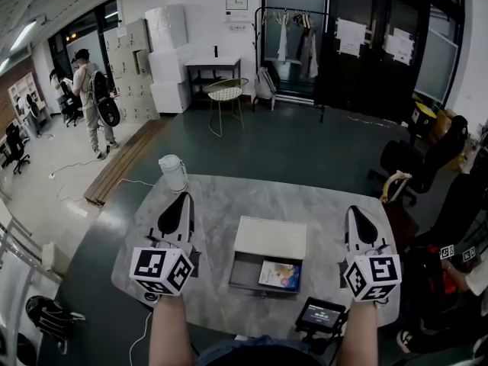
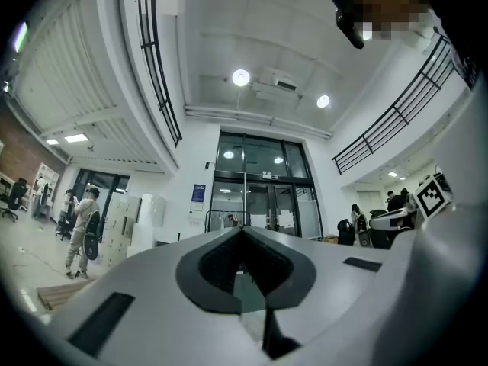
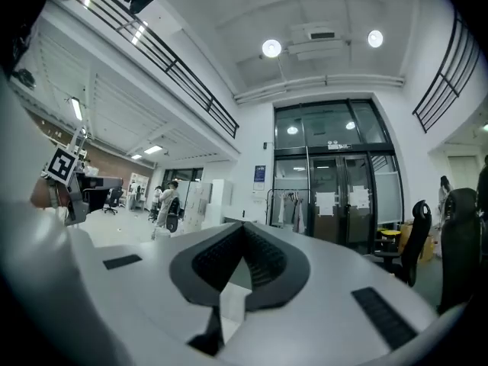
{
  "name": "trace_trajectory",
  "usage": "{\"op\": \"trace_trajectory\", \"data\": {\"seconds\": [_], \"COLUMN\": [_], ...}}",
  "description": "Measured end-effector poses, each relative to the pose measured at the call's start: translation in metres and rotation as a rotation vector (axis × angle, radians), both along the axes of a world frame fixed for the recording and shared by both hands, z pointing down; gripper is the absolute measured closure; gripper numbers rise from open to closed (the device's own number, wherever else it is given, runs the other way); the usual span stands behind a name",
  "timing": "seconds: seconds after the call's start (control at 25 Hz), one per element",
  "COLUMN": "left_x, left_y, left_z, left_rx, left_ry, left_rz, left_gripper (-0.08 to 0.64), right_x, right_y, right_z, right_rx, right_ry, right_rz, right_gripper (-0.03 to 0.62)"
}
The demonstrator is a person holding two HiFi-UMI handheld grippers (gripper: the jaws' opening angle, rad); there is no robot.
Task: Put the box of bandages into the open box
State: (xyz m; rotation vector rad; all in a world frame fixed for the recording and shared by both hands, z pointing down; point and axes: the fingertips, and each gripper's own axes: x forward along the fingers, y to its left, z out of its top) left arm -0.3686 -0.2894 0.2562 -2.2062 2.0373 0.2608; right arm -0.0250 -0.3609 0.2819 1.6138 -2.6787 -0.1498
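Note:
An open grey box [image 1: 245, 272] lies at the middle of the marble table [image 1: 305, 204], its white lid [image 1: 270, 237] folded back behind it. The box of bandages [image 1: 280, 274], blue and yellow, lies flat inside its right half. My left gripper [image 1: 185, 197] rests left of the open box and my right gripper [image 1: 353, 210] rests right of it, both pointing away from me. Both are shut with nothing between the jaws. In the left gripper view, the left gripper [image 2: 242, 229] tips meet against the room beyond. The right gripper [image 3: 244, 224] shows the same in the right gripper view.
A white jug [image 1: 173, 172] stands at the table's far left edge. A small device with a lit screen [image 1: 320, 315] sits at the near edge by my right arm. Black chairs [image 1: 415, 158] stand to the right. People stand far off at the left.

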Motion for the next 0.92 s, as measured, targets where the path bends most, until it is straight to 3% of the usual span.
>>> {"op": "trace_trajectory", "data": {"seconds": [0.92], "left_x": [0.021], "left_y": [0.014], "left_z": [0.002], "left_rx": [0.012], "left_ry": [0.018], "left_rz": [0.057], "left_gripper": [0.548], "right_x": [0.010], "right_y": [0.025], "right_z": [0.005], "right_rx": [-0.005], "right_ry": [0.012], "right_rz": [0.020], "right_gripper": [0.568]}}
